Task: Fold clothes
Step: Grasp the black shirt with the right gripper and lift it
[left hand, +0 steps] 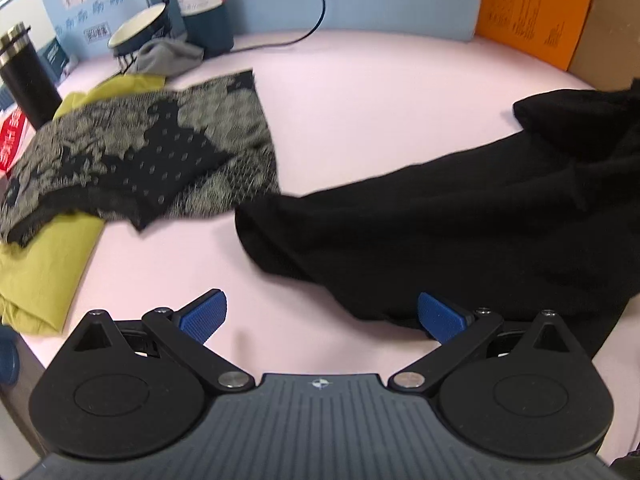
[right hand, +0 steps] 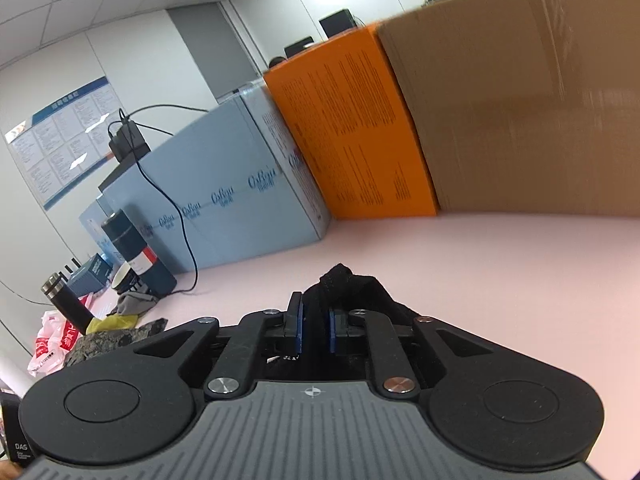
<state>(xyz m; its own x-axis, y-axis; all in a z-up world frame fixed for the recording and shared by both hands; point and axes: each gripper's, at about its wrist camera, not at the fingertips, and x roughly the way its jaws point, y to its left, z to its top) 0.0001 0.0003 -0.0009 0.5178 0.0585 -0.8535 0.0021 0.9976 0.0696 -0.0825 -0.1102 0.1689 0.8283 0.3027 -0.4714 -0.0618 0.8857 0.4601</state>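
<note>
A black garment [left hand: 460, 232] lies stretched across the pink table [left hand: 360, 100], rising toward the right edge of the left wrist view. My left gripper [left hand: 320, 314] hangs open just above the table, its right blue pad [left hand: 440, 318] touching the garment's near hem and its left blue pad [left hand: 204, 314] over bare table. In the right wrist view my right gripper [right hand: 316, 326] is shut on a bunched part of the black garment [right hand: 348, 284], held above the table.
A folded patterned black-and-beige cloth [left hand: 152, 152] lies on a yellow-green garment [left hand: 44, 264] at the left. Behind stand a black flask [left hand: 24, 76], a cup [left hand: 140, 30], grey cloth [left hand: 168, 56], a blue box [right hand: 224, 192], an orange box [right hand: 348, 132] and a cardboard box [right hand: 520, 100].
</note>
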